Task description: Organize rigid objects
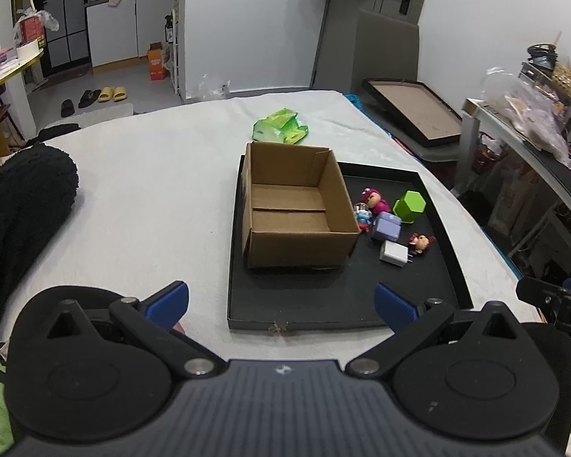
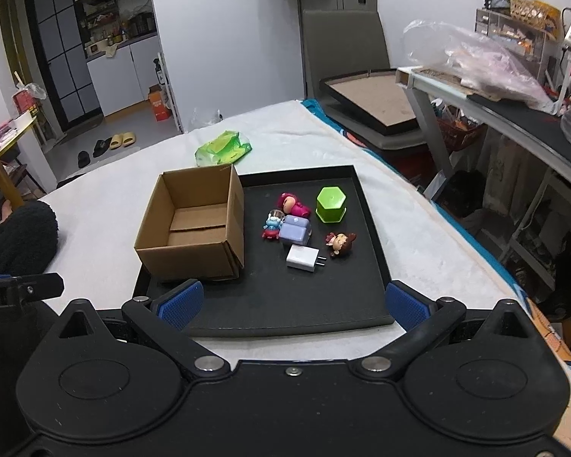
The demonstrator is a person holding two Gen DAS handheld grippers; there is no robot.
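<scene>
A white cloth-covered bed (image 2: 418,228) fills both views; on it lies a shallow black rectangular tray (image 2: 377,266), and at the tray's nine o'clock side stands an open brown cardboard box (image 2: 194,251), empty inside; the box's long axis runs roughly twelve to six in the left wrist view.

The small rigid things sit loose on the tray floor at the box's three o'clock: a lime-green hexagonal plastic cup (image 2: 330,202), upside down; a lilac block-shaped toy (image 2: 295,230); a white plug-in charger (image 2: 302,257) with prongs pointing toward three o'clock; a pink-hooded figurine (image 2: 294,204); a brown-haired doll figurine (image 2: 339,243); a small blue-and-red figurine (image 2: 271,225) touching the lilac toy.

The right gripper (image 2: 293,302) holds its blue-padded fingers (image 2: 181,304) spread wide, nothing between them; the cluster lies at its twelve o'clock, the charger nearest, so I judge this hand better placed for the first pick. The left gripper (image 1: 281,304) is likewise spread and empty; from it the box lies at twelve o'clock and the toys off toward one o'clock.

The right wrist view shows the cup's flat hexagonal base and the toys apart from the box wall; the left wrist view has the blue-and-red figurine partly hidden by the box corner, yet shows the box floor more fully; a green plastic packet (image 1: 279,129) lies beyond the tray at twelve o'clock.
</scene>
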